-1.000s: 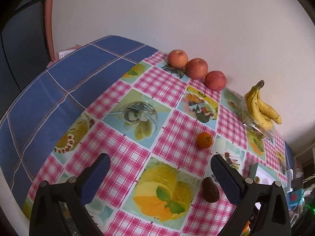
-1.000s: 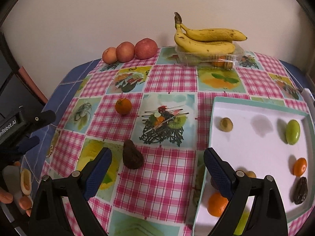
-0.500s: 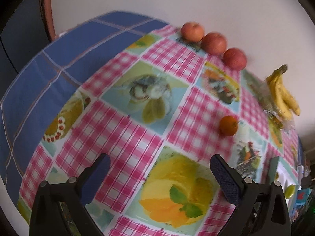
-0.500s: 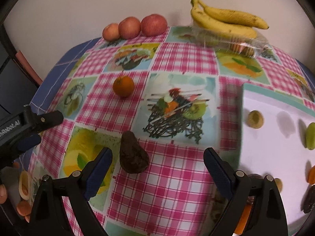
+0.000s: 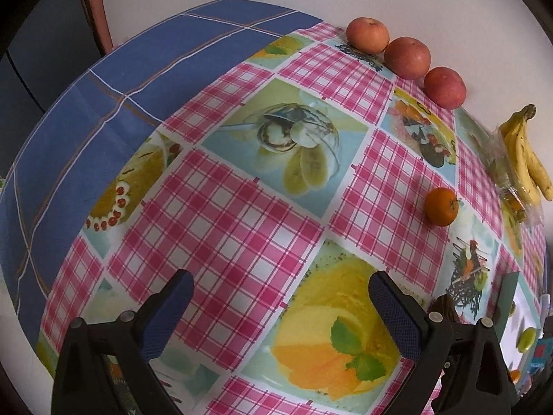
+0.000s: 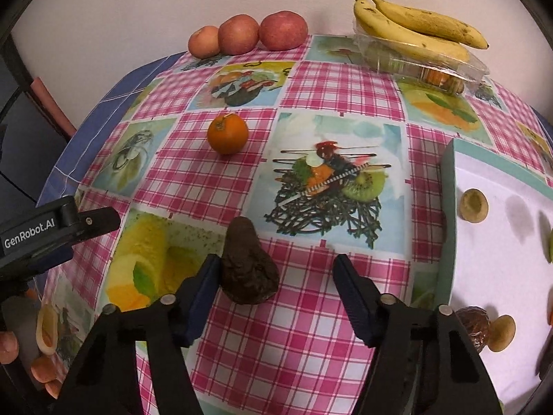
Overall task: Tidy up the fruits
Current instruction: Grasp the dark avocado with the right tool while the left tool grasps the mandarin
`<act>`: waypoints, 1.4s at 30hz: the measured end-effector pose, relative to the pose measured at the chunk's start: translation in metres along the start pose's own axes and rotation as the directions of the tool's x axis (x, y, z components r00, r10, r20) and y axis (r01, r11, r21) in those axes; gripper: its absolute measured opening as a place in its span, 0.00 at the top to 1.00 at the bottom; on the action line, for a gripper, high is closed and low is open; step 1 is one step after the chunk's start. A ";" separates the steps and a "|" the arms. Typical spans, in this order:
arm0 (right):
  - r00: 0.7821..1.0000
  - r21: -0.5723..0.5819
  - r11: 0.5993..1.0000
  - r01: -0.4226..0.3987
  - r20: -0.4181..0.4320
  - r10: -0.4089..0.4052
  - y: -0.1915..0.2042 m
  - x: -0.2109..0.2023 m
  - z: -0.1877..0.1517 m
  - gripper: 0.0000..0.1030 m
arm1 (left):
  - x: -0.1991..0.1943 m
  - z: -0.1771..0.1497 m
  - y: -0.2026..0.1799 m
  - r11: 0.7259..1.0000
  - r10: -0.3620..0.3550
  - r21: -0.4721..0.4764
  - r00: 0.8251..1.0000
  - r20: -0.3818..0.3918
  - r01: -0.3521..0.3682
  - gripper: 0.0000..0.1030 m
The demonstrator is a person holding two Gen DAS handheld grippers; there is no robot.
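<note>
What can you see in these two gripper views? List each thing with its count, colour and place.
Apples: three, red, back edge by the wall.
Bananas: one bunch, yellow, on a clear plastic box.
Orange: one, orange, mid-table.
Avocado: one, dark brown, between the right gripper's fingers.
Tray: one, white with teal rim, right side, holding small fruits.
Tablecloth: one, pink check with pictures.
Left gripper: black, open.
Right gripper: black, open.

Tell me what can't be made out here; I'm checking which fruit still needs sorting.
- Left wrist view: dark avocado mostly hidden behind the left tool.
- Right wrist view: white tray cut off by the frame edge.
- Clear container under the bananas: contents unclear through plastic.
</note>
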State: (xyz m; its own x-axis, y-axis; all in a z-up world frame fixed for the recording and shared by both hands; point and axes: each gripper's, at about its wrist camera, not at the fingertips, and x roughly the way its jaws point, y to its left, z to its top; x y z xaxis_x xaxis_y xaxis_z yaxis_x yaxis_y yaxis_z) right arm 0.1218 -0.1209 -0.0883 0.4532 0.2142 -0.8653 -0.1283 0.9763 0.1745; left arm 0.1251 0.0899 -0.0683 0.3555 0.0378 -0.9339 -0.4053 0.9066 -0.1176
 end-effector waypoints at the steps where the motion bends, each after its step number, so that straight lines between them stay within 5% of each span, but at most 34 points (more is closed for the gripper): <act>1: 1.000 -0.005 1.000 -0.006 0.001 0.006 0.001 0.000 0.000 0.42 | -0.001 0.000 -0.001 1.000 0.001 0.003 1.000 0.002 -0.001 0.01; 5: 0.999 -0.015 0.999 -0.033 0.004 0.033 0.005 0.001 0.000 0.57 | 0.001 0.001 -0.004 1.000 -0.002 0.014 1.000 -0.001 0.002 0.01; 10: 0.998 -0.018 0.998 -0.061 0.001 0.061 0.006 0.001 -0.001 0.65 | 0.002 0.002 -0.004 1.000 -0.010 0.010 1.000 -0.004 0.010 0.01; 23: 0.997 0.115 0.991 -0.073 0.012 0.072 -0.029 -0.004 0.001 0.66 | 0.001 0.001 -0.009 0.999 -0.016 0.030 1.000 0.003 0.016 0.01; 42: 0.992 0.226 0.970 -0.095 0.107 0.072 -0.075 -0.039 0.018 0.66 | -0.004 0.002 -0.024 0.993 -0.116 0.037 0.993 0.011 0.116 0.01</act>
State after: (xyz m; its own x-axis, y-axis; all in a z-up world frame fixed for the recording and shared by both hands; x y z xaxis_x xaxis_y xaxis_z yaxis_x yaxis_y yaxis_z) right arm 0.1299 -0.2015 -0.0591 0.5342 0.2862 -0.7954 0.0318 0.9335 0.3572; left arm 0.1351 0.0688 -0.0614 0.4092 -0.0635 -0.9102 -0.3301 0.9197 -0.2126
